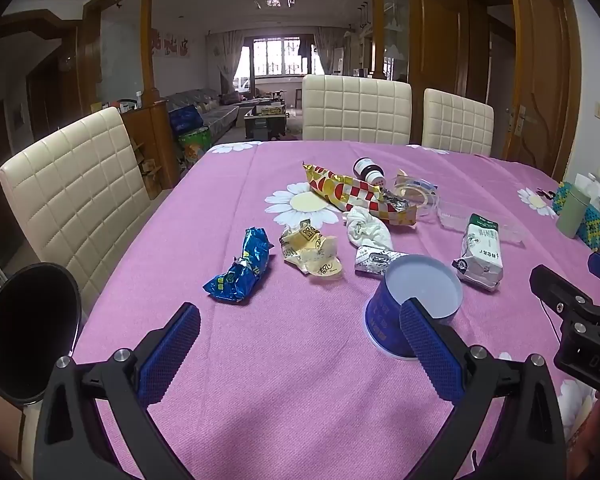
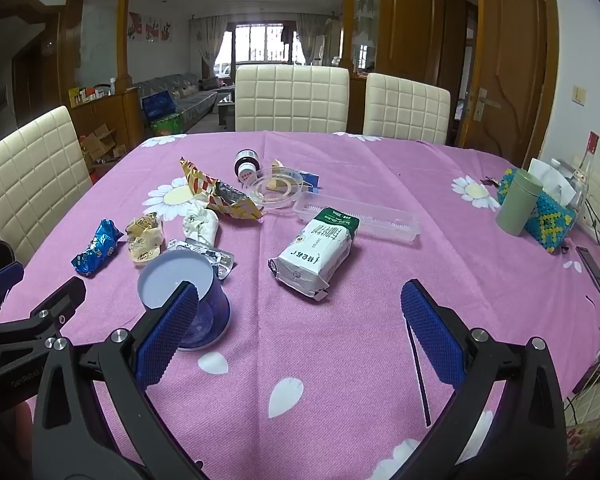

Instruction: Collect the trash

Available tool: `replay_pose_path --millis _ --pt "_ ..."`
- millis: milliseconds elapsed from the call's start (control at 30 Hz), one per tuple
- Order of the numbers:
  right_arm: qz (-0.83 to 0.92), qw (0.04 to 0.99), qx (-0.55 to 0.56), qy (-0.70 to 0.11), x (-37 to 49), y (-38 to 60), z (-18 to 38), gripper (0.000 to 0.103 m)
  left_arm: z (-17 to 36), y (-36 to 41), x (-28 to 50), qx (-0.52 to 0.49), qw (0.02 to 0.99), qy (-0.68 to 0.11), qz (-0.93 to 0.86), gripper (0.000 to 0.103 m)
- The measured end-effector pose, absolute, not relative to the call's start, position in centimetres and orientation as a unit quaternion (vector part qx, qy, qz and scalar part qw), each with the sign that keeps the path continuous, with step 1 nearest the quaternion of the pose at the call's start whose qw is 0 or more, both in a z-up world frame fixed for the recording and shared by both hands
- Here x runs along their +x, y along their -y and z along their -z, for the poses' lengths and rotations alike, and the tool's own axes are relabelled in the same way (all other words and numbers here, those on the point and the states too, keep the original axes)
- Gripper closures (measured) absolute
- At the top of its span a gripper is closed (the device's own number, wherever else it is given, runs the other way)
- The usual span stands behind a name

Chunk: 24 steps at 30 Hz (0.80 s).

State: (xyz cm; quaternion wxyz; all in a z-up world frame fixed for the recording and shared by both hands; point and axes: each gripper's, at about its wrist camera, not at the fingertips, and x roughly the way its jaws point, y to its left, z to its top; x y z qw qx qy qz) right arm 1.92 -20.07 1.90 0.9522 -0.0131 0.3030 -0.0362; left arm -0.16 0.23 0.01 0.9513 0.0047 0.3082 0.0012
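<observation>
Left gripper [image 1: 300, 344]: your blue mesh-textured pads stand wide apart over bare cloth, nothing between them.
Right gripper [image 2: 300, 324]: jaws likewise spread wide and empty; its black body carries pale lettering, "DAS" readable from the left wrist view.
Tub [image 1: 414, 304]: nearest you, a round blue plastic tub with a pale inside, tipped on its side; print on its wall too small to read.
Milk carton [image 2: 316, 250]: crumpled white-and-green carton lying flat, Chinese characters on its face.
Wrappers: shiny blue foil [image 1: 240, 268], creased yellow wrapper [image 1: 310, 252], silver blister pack [image 1: 370, 260], white tissue wad [image 1: 366, 226].
Snack bag [image 1: 356, 194]: red, white and gold checked, farther back.
Bottle [image 1: 368, 170]: dark, on its side, farthest.
Tablecloth [image 1: 280, 360]: pink weave with daisy prints.
</observation>
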Motion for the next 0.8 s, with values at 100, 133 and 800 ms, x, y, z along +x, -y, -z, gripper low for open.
replay_pose_path --millis 100,133,800 --pt "0.036 0.952 -0.013 -0.303 1.89 20.08 -1.93 0.003 0.01 -0.4 -0.2 0.004 0.951 -0.31 -0.001 0.006" --pt "0.036 0.952 -0.013 -0.303 1.87 20.09 -1.94 0.003 0.01 -0.03 -0.03 0.006 0.951 -0.309 -0.001 0.006" --pt "0.036 0.952 -0.012 -0.305 1.99 20.12 -1.82 0.003 0.03 -0.03 0.01 0.006 0.951 -0.31 -0.001 0.006"
